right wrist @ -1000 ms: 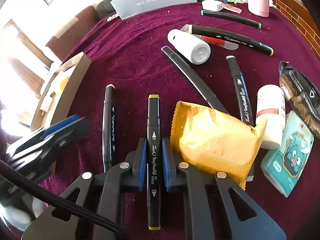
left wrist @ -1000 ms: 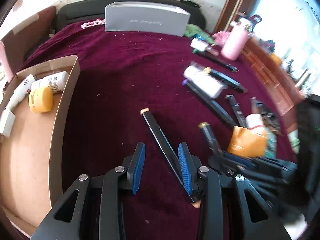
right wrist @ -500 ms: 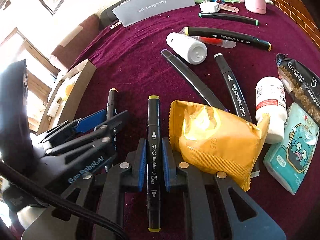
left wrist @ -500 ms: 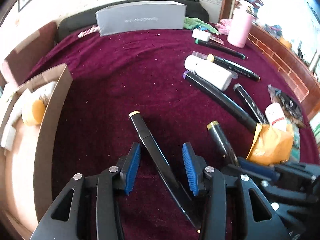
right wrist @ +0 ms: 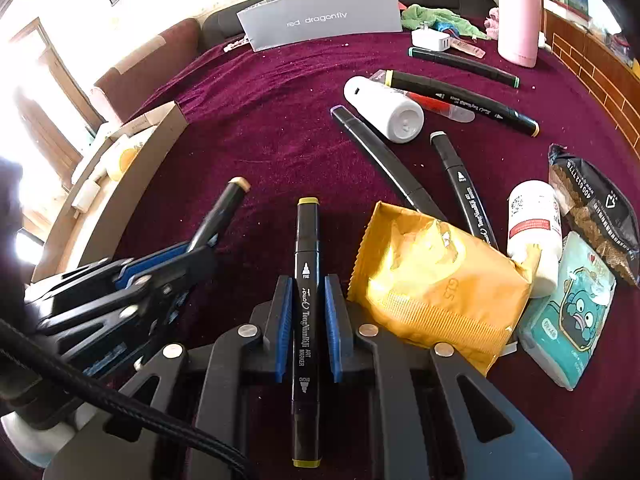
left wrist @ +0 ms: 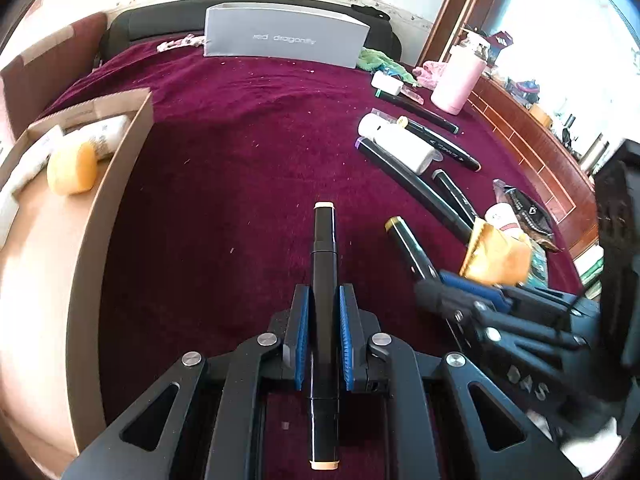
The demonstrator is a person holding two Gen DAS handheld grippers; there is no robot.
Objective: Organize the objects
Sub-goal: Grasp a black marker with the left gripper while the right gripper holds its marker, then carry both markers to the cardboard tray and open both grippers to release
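My left gripper (left wrist: 323, 300) is shut on a black marker with peach end caps (left wrist: 324, 248), which points straight ahead over the maroon cloth. My right gripper (right wrist: 306, 284) is shut on a black marker with olive-yellow caps (right wrist: 307, 240). In the right wrist view the left gripper (right wrist: 200, 246) sits close on the left with its marker (right wrist: 226, 204) sticking out. In the left wrist view the right gripper (left wrist: 452, 280) sits close on the right with its marker (left wrist: 406, 244).
A cardboard box (left wrist: 120, 184) holding tubes and a yellow jar (left wrist: 72, 168) stands at the left. Several more markers (right wrist: 384, 160), a white bottle (right wrist: 384, 108), a yellow packet (right wrist: 436, 284), a teal pack (right wrist: 572, 312) and a pink bottle (right wrist: 518, 12) lie right. A grey box (right wrist: 320, 12) stands at the back.
My left gripper has closed on the peach-capped marker, which now lies straight between the pads instead of slanting. The right gripper has kept its hold on the olive-capped marker.
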